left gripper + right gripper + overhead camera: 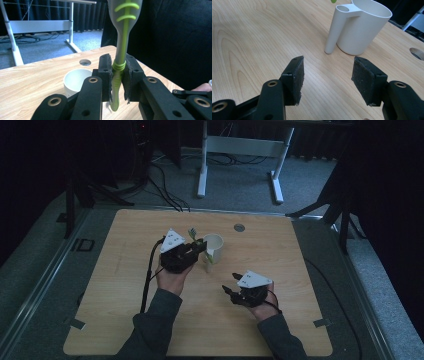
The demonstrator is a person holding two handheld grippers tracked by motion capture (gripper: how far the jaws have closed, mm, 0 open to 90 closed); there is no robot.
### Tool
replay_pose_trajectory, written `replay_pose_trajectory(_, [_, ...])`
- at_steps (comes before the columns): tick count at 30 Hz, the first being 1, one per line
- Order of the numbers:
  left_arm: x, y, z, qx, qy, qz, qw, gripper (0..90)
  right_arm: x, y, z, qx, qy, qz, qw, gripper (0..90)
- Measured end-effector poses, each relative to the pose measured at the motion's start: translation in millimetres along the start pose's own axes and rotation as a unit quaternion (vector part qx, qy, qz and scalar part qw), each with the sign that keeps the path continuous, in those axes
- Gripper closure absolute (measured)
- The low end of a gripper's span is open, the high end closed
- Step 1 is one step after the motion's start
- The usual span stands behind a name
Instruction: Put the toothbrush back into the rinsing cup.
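Toothbrush [119, 67] pickup is the part you have finished: your left gripper [117, 75] has its jaws clamped on the green-and-clear handle, holding it roughly upright with the lower end poking out below the pads and the wide translucent part rising above. In the high view that left gripper [196, 248] sits at mid-table, just left of the white cup [214, 247], with the brush's green tip [192, 233] showing above it. The cup stands upright on the wooden table [125, 285], near the round grommet hole [239, 227] at the far edge, and from your right gripper's camera you can see it has a hollow tube holder [337, 27] joined to its side, open at the top. Nothing rests in the cup's mouth that the pictures show, so I judge the placing is still ahead of you: the brush has to travel over the rim or over that side tube, come down into it, and then be let go. Your right gripper [234, 289] waits nearer to you and to the right of the cup, well apart from it, jaws spread with only bare tabletop between the pads [293, 77]. It holds nothing, so it is free to steady the cup should the brush nudge it. Whether the brush is meant for the main cup or the side tube, I cannot tell.
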State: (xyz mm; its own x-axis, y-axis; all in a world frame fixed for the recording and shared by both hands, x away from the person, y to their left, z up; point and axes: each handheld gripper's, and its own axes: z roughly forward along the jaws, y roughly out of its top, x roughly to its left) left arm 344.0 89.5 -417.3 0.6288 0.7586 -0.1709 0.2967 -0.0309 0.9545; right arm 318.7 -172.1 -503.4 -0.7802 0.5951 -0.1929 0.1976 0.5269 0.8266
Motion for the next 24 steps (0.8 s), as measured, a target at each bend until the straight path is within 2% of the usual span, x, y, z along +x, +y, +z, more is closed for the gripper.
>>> replay_pose_trajectory(2, [-0.7,-0.1,1.1,0.003,0.007,0.009,0.9999,78.3,-0.1,-0.3,0.3,0.001,0.000,0.001,1.0000,42.5])
replay_pose_trajectory(24, [-4.8,0.9,10.9,0.008,0.034,0.046,0.9983,78.3,0.1,-2.5,1.9,0.008,0.000,-0.002,1.0000,42.5])
